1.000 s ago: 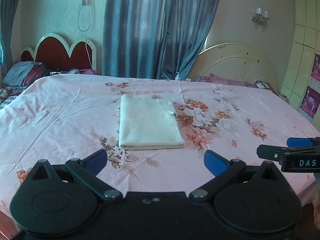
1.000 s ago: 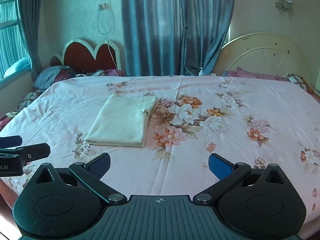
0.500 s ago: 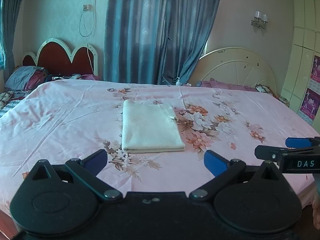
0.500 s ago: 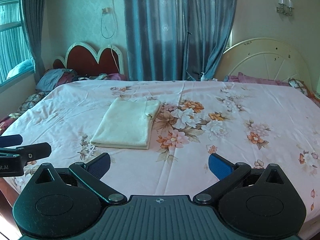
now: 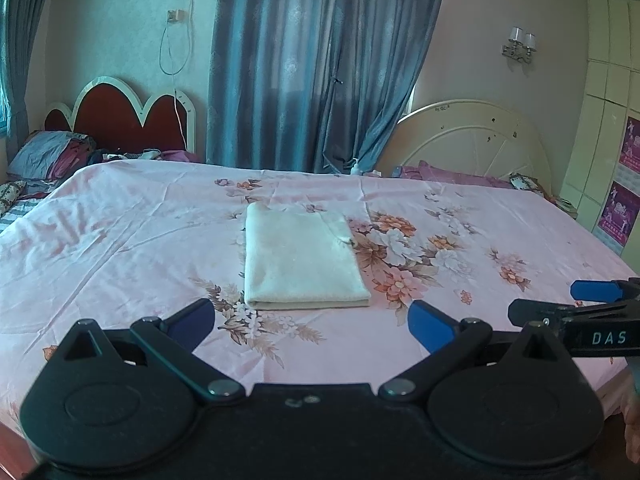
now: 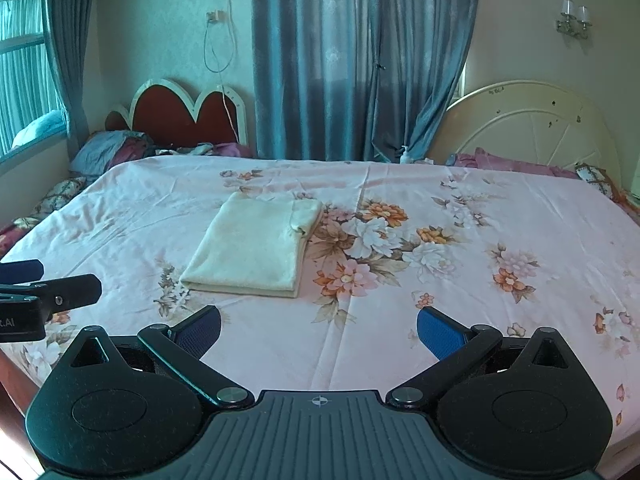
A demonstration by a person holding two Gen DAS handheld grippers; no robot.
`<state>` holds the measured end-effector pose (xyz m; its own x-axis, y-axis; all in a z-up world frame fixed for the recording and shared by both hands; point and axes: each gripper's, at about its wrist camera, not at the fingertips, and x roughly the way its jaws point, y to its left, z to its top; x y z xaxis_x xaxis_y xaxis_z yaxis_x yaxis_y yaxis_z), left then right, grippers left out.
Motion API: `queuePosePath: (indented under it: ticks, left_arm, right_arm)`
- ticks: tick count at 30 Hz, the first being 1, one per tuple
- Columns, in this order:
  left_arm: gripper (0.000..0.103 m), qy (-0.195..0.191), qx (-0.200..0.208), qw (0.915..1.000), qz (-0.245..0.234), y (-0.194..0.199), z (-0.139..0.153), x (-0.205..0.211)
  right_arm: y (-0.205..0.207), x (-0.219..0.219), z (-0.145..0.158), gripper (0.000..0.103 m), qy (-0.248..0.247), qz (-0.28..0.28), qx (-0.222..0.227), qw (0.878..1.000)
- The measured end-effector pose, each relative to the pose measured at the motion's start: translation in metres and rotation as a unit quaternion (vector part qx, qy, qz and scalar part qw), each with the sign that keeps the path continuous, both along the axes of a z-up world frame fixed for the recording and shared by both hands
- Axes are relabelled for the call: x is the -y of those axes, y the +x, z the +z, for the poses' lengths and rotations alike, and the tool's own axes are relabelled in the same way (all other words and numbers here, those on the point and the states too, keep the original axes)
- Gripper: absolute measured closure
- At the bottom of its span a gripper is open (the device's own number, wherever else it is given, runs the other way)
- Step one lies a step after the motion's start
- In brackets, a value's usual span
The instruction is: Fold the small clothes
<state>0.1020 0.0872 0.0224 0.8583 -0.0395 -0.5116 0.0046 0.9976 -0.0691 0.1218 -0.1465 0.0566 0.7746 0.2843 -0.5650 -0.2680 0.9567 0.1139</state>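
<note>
Two claws hang wide and empty over the near edge of a bed (image 5: 120, 240), its pink floral sheet (image 6: 400, 320) stretched almost flat ahead of them, a few light creases running off to the left. Beyond the bed, blue curtains (image 5: 320, 60) fall between two headboards, a red scalloped headboard (image 6: 180, 116) ahead-left and a cream arched headboard (image 6: 532, 128) ahead-right, with a twin wall lamp (image 5: 520, 44) high on the right.

Straight ahead of the left claw (image 5: 312, 322), and ahead-left of the right claw (image 6: 318, 332), lies the task's piece: a cream garment (image 5: 300, 260), already folded into a neat rectangle with its doubled edge nearest the claws. Neither claw touches it; both sit well short of it, blue pads spread.

By the look of it the fold is finished or nearly so, and the step in hand appears to be stepping clear. If one more fold is wanted, it would go best with each claw pinching a near corner through all layers, lifting together and laying the edge squarely onto the far one. The small loose flap at the far right corner could slip out, so a low, even carry would suit this soft cloth.
</note>
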Motion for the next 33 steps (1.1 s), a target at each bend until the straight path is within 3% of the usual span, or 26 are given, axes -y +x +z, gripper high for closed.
queuePosePath:
  ticks: [33]
  left_arm:
    - [0.0,-0.004,0.008,1.0,-0.005,-0.0013,0.0007,-0.0057]
  right_arm:
    - [-0.003,-0.0005,0.0035,0.0,-0.008,0.001,0.007,1.0]
